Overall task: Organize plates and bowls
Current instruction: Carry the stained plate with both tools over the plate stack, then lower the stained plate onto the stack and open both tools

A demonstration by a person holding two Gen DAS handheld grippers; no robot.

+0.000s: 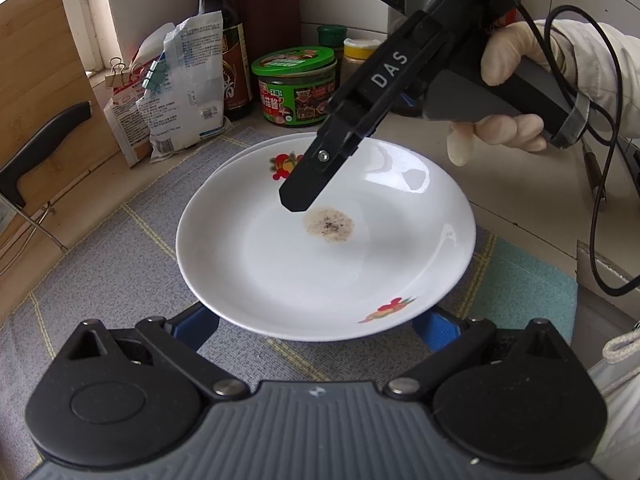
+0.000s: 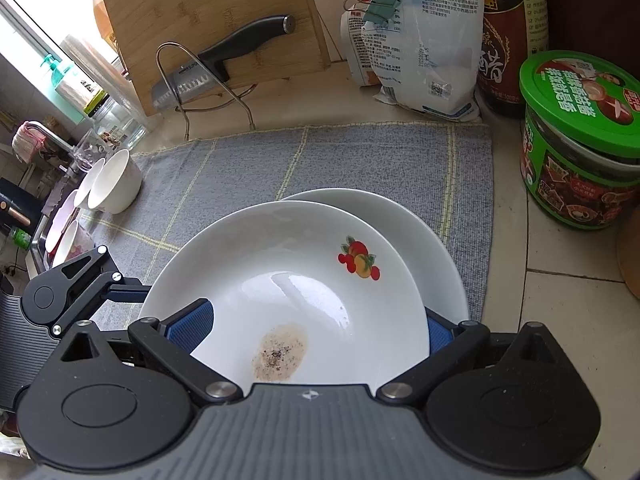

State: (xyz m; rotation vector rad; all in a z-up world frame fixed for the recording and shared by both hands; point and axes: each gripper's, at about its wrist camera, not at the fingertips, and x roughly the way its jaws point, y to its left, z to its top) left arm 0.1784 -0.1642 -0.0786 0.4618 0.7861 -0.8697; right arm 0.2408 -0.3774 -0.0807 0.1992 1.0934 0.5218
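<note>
Top plate (image 1: 320, 248), stained, sits slightly off-centre on a second plate (image 2: 424, 240) on the grey mat (image 2: 320, 160) on the desk; left tool (image 1: 316, 320) spread wide at its near rim, right tool (image 2: 316, 320) wide over it: nudge gently until rims align, avoid tipping.

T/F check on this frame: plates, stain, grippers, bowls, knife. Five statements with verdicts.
1. The top plate carries a brownish stain. True.
2. It lies on a second plate. True.
3. The plates sit on bare tile. False: on a grey mat.
4. The bowls are stacked on the plates. False: they stand apart at the mat's far corner.
5. The knife rests on a rack by the cutting board. True.
</note>
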